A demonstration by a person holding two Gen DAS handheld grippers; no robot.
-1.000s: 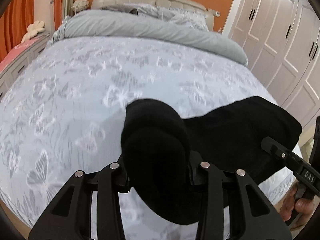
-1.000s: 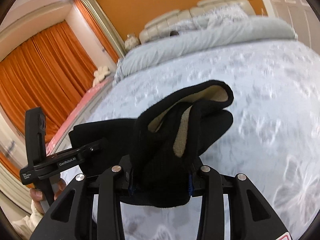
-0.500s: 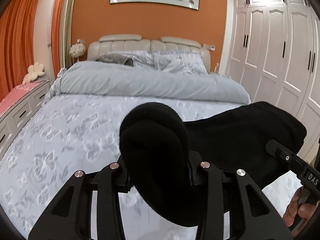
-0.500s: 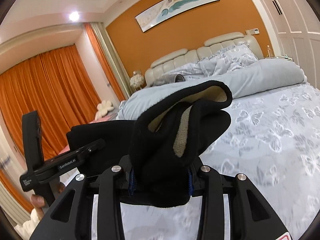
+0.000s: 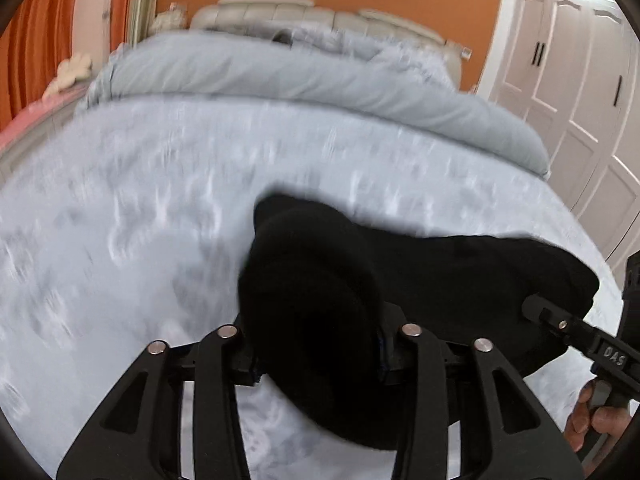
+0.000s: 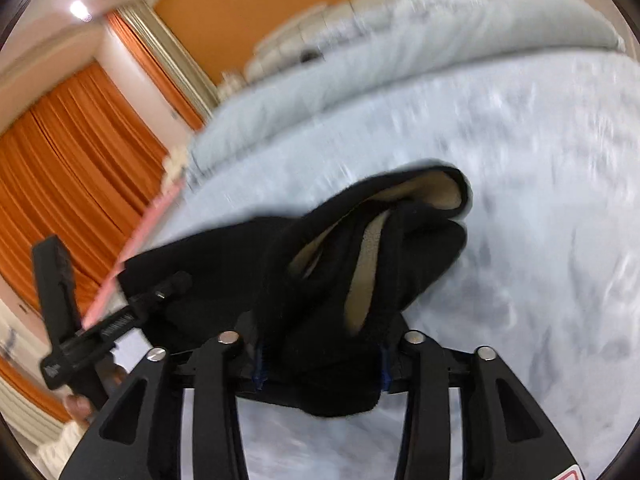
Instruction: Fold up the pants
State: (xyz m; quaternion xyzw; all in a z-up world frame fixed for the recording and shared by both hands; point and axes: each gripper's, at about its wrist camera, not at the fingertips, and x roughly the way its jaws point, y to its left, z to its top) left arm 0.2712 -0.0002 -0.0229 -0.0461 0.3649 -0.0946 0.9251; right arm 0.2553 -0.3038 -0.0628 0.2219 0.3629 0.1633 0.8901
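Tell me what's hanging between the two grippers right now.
The black pants span the gap: one bunched end sits in the left gripper, the other, showing tan lining, in the right gripper. Both wrist views show it, above the bedspread.

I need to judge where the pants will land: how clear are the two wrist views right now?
Left wrist view: bed streaked with motion blur, its print unreadable; pants a featureless black mass; gripper sharp. Right wrist view: bed and curtains smeared; pants show their tan lining fairly clearly. Both are fisheye-curved with dark corners.
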